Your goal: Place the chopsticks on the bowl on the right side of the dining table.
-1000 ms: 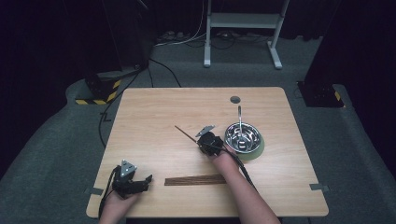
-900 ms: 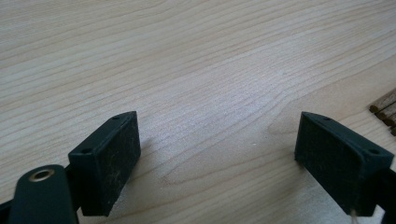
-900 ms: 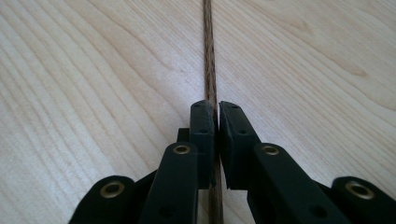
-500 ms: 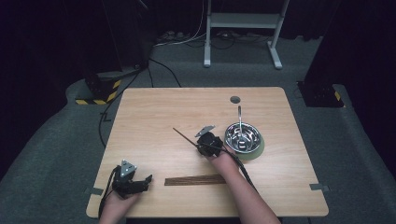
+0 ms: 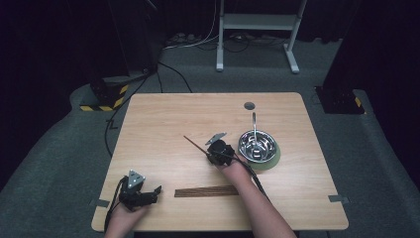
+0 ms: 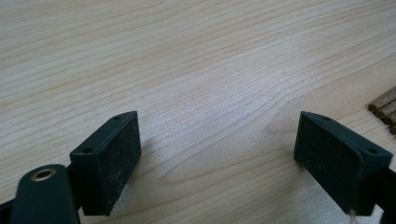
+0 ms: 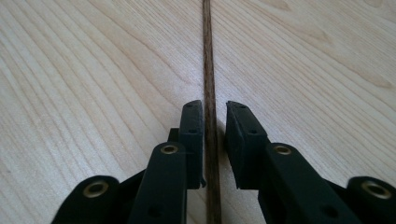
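My right gripper [image 5: 210,154] is over the middle of the table, shut on a thin dark wooden stick [image 5: 195,144] that points away to the upper left. In the right gripper view the stick [image 7: 206,56] runs straight up between the nearly closed jaws of the gripper [image 7: 215,109]. A bundle of similar sticks [image 5: 205,191] lies flat near the front edge. My left gripper [image 5: 155,194] rests at the front left, open, pointing right toward that bundle. The left gripper [image 6: 219,144] has bare wood between its wide-apart jaws, and the stick ends [image 6: 385,105] show at the right edge.
A steel bowl [image 5: 270,141] sits on a green mat [image 5: 273,159] just right of my right gripper, with a metal handle [image 5: 254,124] leaning out of it. A round hole [image 5: 249,105] is in the table's far side. Bare wood lies to the left and back.
The right gripper and its stick have shifted very slightly to the left. The left gripper has stayed put.
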